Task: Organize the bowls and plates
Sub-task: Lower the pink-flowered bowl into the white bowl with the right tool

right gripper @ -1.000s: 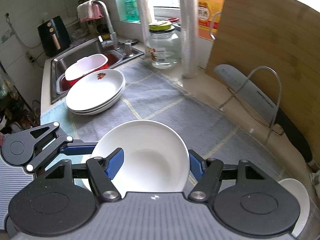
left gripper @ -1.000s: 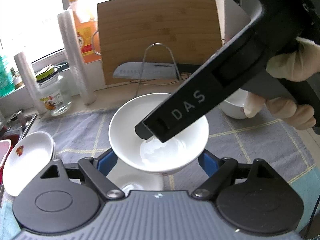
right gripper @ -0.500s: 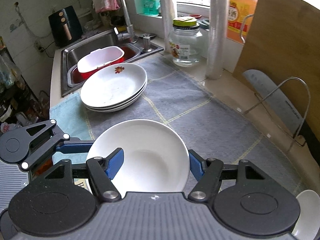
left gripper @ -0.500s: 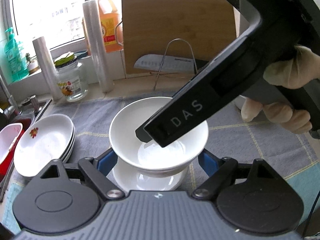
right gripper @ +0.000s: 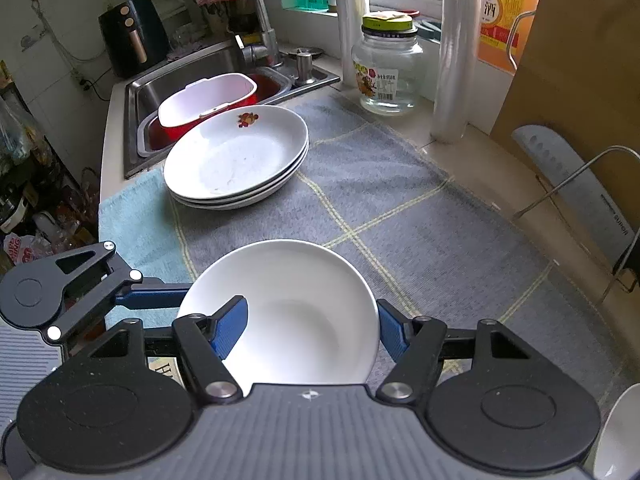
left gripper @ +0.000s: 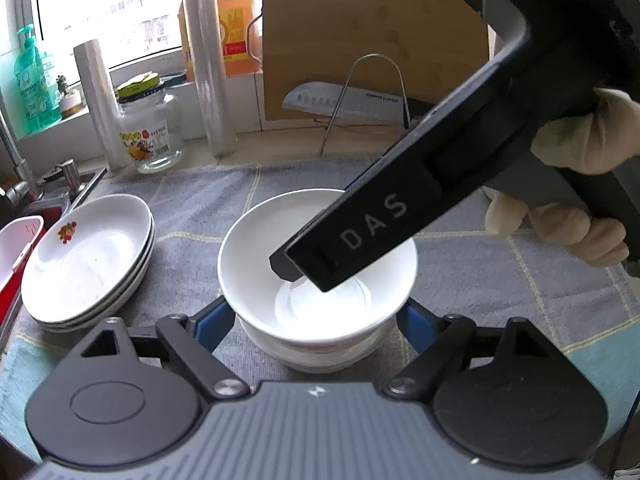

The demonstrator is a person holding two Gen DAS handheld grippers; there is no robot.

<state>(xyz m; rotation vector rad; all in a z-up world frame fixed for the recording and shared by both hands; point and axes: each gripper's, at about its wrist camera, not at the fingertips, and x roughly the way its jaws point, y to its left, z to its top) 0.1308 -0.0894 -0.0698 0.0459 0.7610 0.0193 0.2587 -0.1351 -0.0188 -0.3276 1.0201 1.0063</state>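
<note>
A white bowl [left gripper: 256, 248] sits between the blue fingers of my left gripper [left gripper: 316, 316], low over another white bowl [left gripper: 320, 360] on the grey cloth; whether they touch I cannot tell. My right gripper [right gripper: 312, 330] also spans this bowl [right gripper: 296, 280]: one blue finger [right gripper: 228, 326] lies inside the rim, the other outside. Its black body [left gripper: 380, 224] reaches into the bowl in the left wrist view. A stack of white plates [left gripper: 92, 256] with a red motif lies left, also in the right wrist view [right gripper: 236, 156].
A sink [right gripper: 180, 80] with a red-and-white tub [right gripper: 208, 100] is beyond the plates. A glass jar [left gripper: 150, 128], film rolls [left gripper: 210, 60], an oil bottle, a cutting board [left gripper: 372, 32] and a knife on a wire rack [left gripper: 340, 98] line the back. Another white bowl [right gripper: 618, 436] sits at far right.
Both grippers have carried the white bowl left and down over the bowl on the cloth. The plate stack and sink have come further into view.
</note>
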